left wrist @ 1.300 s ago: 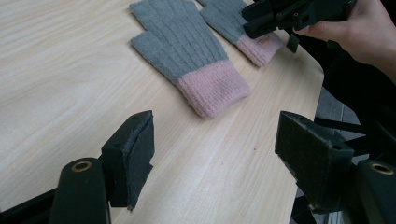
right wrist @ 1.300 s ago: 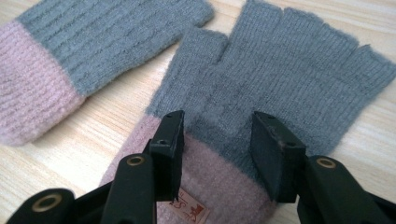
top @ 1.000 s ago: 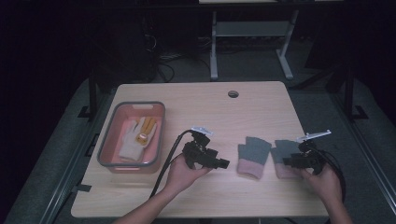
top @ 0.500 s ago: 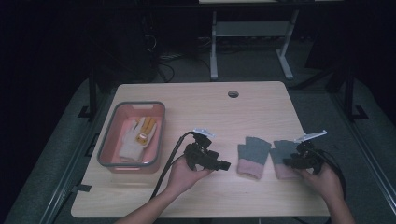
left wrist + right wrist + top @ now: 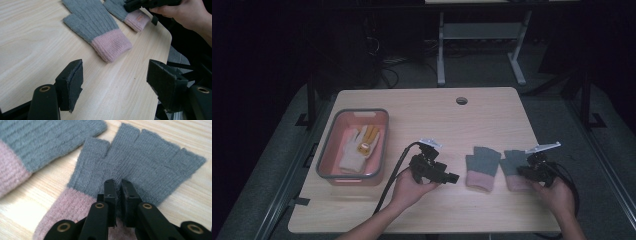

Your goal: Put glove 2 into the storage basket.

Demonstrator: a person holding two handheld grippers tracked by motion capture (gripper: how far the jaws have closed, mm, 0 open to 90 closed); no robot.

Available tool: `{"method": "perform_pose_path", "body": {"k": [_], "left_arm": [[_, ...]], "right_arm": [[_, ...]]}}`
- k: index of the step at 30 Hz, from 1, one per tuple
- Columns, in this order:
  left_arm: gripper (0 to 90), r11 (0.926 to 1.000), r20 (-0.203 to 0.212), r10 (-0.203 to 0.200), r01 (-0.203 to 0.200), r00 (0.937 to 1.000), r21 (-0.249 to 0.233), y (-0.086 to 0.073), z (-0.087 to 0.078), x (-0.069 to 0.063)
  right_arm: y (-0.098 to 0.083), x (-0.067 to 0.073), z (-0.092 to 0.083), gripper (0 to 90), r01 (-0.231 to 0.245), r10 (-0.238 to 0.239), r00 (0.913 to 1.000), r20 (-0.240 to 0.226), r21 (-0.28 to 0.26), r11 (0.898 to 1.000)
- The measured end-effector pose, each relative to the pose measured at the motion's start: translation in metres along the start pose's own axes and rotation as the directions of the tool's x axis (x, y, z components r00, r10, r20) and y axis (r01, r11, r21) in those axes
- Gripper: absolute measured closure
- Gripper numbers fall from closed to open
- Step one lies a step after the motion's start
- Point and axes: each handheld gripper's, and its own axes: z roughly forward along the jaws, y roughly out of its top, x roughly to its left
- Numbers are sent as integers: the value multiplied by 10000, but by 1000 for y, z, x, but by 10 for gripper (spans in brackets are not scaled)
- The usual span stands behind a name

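Observation:
Two grey knit gloves with pink cuffs lie flat near the table's front right. My right gripper (image 5: 522, 171) (image 5: 118, 187) rests on the right glove (image 5: 512, 161) (image 5: 150, 162), its jaws shut and pinching a fold of the grey palm just above the cuff. The left glove (image 5: 482, 161) (image 5: 96, 23) (image 5: 37, 142) lies free beside it. My left gripper (image 5: 454, 177) (image 5: 117, 82) hovers low over bare wood left of that glove, jaws wide open and holding nothing, pointing toward its pink cuff. In the left gripper view, the right glove (image 5: 126, 11) lies farther off under the other hand.
A pink bin with a grey rim (image 5: 325, 160) stands at the table's left, holding a white glove (image 5: 352, 152) with yellow-orange fingers. A round cable hole (image 5: 461, 100) sits at the table's back. The table's right edge runs close to the right hand (image 5: 557, 197).
The right gripper has edged slightly left on the right glove. The left gripper and both gloves stay about where they were.

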Motion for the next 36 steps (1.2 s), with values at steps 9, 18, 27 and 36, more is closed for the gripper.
{"method": "perform_pose_path", "body": {"k": [9, 18, 27, 36], "left_arm": [[295, 10000, -74, 27, -28, 10000, -81, 1, -3, 1], [294, 9999, -12, 126, -126, 9999, 13, 2, 0, -2], [294, 9997, -33, 255, -255, 9997, 41, 3, -2, -3], [293, 9998, -79, 203, -204, 9998, -36, 2, -2, -2]], "right_arm": [[-4, 0, -10, 860, -465, 471, 9985, 264, -217, 9987], [-8, 11, -29, 859, -974, 974, 9952, -23, -452, 9942], [16, 37, -35, 857, -686, 641, 9959, -640, -702, 9952], [34, 55, -24, 855, -613, 545, 9924, -1107, -592, 9964]]}}
